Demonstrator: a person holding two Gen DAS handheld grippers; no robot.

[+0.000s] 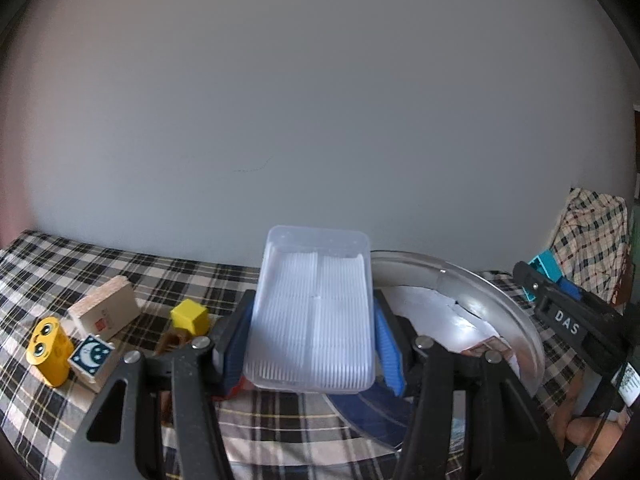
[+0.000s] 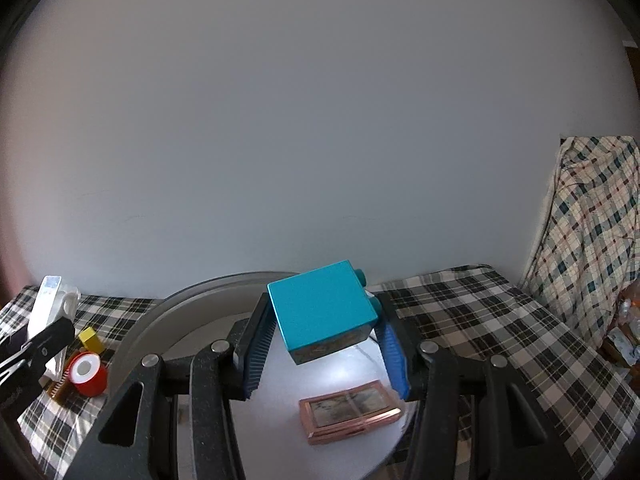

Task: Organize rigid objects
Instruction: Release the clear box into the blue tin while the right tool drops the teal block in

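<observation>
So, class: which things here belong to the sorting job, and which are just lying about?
In the job: clear plastic tub in the left hand-held gripper; teal block in the right hand-held gripper; metal tray.
Lying about: plaid cloth, hanging checked fabric.

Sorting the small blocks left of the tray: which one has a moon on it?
The dark-blue moon block, beside the yellow big-eyed block; the yellow cube is plain.

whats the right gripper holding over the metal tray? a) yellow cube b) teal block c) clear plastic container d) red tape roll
b: the right gripper is shut on the teal block, held above the round metal tray where a rose-gold case lies; the clear plastic container is in the left gripper.
</observation>
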